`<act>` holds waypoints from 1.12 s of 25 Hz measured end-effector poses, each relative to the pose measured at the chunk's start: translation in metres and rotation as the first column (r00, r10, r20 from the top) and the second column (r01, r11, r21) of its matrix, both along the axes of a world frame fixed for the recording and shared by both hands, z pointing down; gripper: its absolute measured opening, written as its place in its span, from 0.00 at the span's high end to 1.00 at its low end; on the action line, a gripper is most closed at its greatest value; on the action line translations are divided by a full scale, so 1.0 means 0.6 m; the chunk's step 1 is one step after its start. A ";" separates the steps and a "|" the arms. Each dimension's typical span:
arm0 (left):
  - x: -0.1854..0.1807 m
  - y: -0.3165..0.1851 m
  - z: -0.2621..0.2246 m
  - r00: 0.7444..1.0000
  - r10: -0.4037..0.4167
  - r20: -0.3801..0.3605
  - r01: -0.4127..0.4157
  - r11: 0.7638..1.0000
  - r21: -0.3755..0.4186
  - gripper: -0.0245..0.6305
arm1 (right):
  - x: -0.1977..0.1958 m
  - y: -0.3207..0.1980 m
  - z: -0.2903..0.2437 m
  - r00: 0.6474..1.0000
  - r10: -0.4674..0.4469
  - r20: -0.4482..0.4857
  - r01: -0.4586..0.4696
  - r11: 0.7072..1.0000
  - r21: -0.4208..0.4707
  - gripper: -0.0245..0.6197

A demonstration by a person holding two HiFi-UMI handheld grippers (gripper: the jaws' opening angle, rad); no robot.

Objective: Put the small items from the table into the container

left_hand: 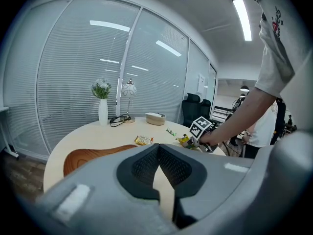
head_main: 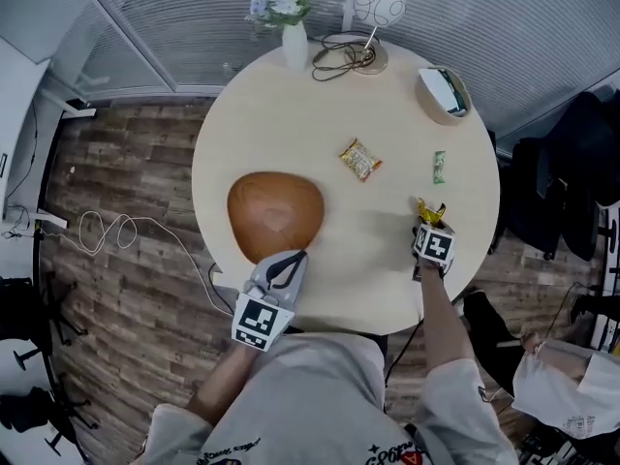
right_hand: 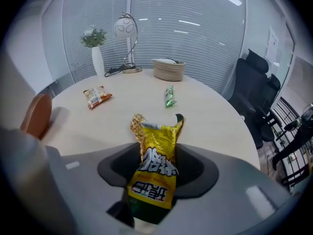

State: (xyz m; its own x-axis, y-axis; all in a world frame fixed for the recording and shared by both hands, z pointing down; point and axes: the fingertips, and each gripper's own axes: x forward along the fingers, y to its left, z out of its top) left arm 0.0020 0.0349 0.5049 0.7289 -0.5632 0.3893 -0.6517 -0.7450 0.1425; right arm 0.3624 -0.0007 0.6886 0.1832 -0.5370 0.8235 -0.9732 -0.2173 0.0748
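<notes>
**Yellow packet gripped at the right of the surface**

The right hand-held gripper (head_main: 427, 223) is pinching a yellow snack packet (right_hand: 155, 151) between its jaws. The packet is sticking up out of the pads, at the right part of the round surface (head_main: 291, 114). The left hand-held gripper (head_main: 291, 258) is pointing at the near rim of the brown wooden container (head_main: 274, 211), its jaws closed together and holding nothing. 2 more small items are lying on the surface, apart from the container: an orange packet (head_main: 360, 159) near the middle and a green packet (head_main: 439, 167) further right.
</notes>
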 end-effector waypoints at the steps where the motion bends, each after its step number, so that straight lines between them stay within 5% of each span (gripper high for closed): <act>1: -0.002 -0.001 0.000 1.000 -0.001 -0.002 0.001 1.000 0.001 0.97 | -0.007 -0.005 -0.008 1.000 -0.014 0.000 0.014 1.000 0.015 0.62; 4: -0.008 -0.002 0.000 1.000 -0.002 -0.007 0.002 1.000 0.003 0.97 | -0.051 -0.034 -0.046 0.996 -0.085 0.022 0.082 0.988 0.130 0.64; 7: -0.014 -0.001 -0.002 1.000 -0.006 -0.013 0.006 1.000 0.004 0.97 | -0.145 -0.079 -0.118 0.970 -0.239 0.036 0.222 0.940 0.261 0.65; 9: -0.020 0.000 -0.003 1.000 -0.009 -0.019 0.009 1.000 0.005 0.97 | -0.236 -0.109 -0.173 0.927 -0.375 0.020 0.347 0.875 0.339 0.65; 13: -0.037 0.001 -0.007 0.999 -0.032 -0.025 0.032 0.999 0.016 0.97 | -0.442 -0.130 -0.248 0.775 -0.632 -0.031 0.578 0.687 0.442 0.65; 16: -0.053 -0.001 -0.011 0.998 -0.055 -0.026 0.056 0.998 0.023 0.97 | -0.568 -0.118 -0.245 0.669 -0.743 -0.012 0.670 0.597 0.441 0.65; 20: -0.078 -0.001 -0.013 0.996 -0.083 -0.028 0.084 0.996 0.028 0.97 | -0.665 -0.099 -0.204 0.601 -0.799 0.040 0.728 0.567 0.384 0.64; 28: -0.123 0.002 -0.014 0.990 -0.139 -0.034 0.139 0.990 0.026 0.97 | -0.712 -0.077 -0.146 0.563 -0.825 0.046 0.783 0.550 0.290 0.62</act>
State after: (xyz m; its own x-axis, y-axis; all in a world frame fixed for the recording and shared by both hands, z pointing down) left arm -0.0719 0.0363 0.4967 0.6548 -0.6702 0.3494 -0.7445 -0.6515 0.1458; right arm -0.0649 -0.0471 0.6010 -0.5354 -0.5509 0.6402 -0.7375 0.6744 -0.0364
